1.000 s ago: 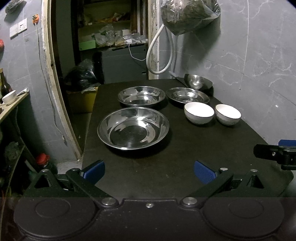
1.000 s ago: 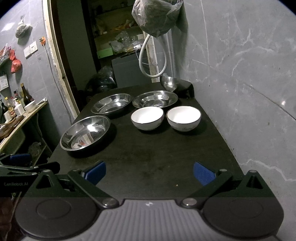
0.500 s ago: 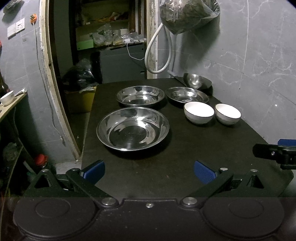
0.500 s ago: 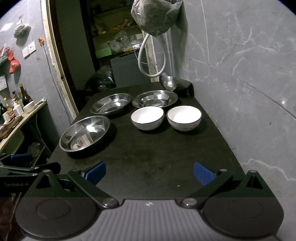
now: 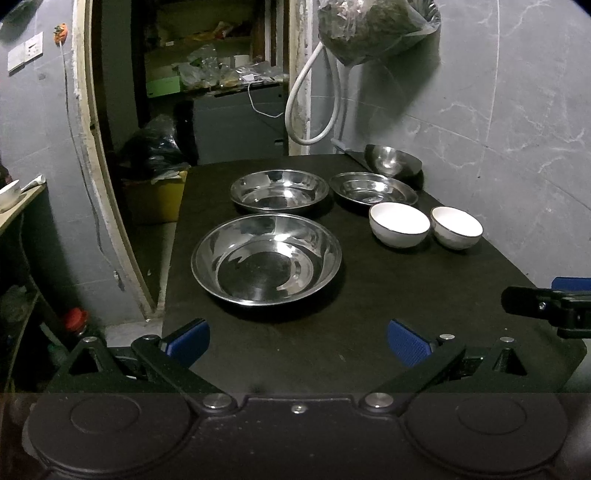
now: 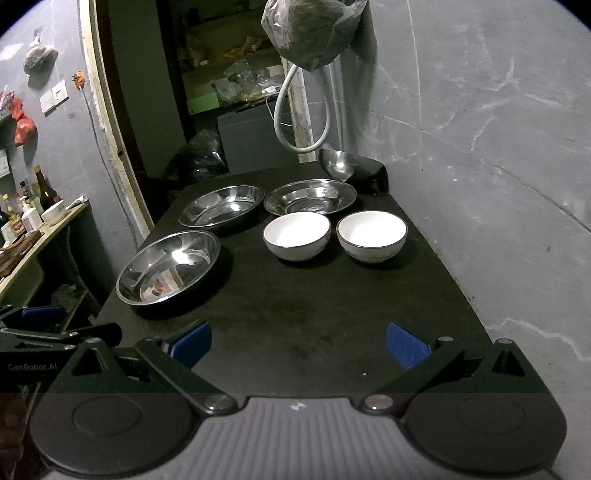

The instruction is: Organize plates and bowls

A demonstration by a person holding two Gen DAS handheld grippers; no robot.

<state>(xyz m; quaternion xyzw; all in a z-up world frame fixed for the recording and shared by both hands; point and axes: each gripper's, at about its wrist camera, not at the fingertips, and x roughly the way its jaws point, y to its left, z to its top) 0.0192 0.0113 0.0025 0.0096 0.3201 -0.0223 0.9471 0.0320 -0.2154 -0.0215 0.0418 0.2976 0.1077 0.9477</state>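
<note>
On the black table [image 5: 369, 314] lie three shallow steel plates: a large near one [image 5: 266, 258] [image 6: 168, 267], one behind it [image 5: 279, 190] [image 6: 221, 205], and one to the right [image 5: 373, 188] [image 6: 310, 196]. Two white bowls stand side by side, the left bowl [image 5: 399, 223] [image 6: 296, 235] and the right bowl [image 5: 456, 227] [image 6: 371, 235]. A steel bowl [image 5: 391, 158] [image 6: 338, 164] leans in the far right corner. My left gripper [image 5: 297, 341] hovers open over the near table edge, short of the large plate. My right gripper [image 6: 299, 343] is open too, well short of the white bowls.
A grey marble wall [image 6: 498, 147] runs along the table's right side. A full plastic bag [image 5: 369, 29] and a white hose [image 5: 310, 107] hang above the far end. A doorway opens on the left, with a side shelf [image 6: 40, 229] holding bottles and a cup.
The left wrist view has drifted slightly, with the left-hand shelf sliding out of frame. Plates, bowls and both grippers' open jaws are unchanged.
</note>
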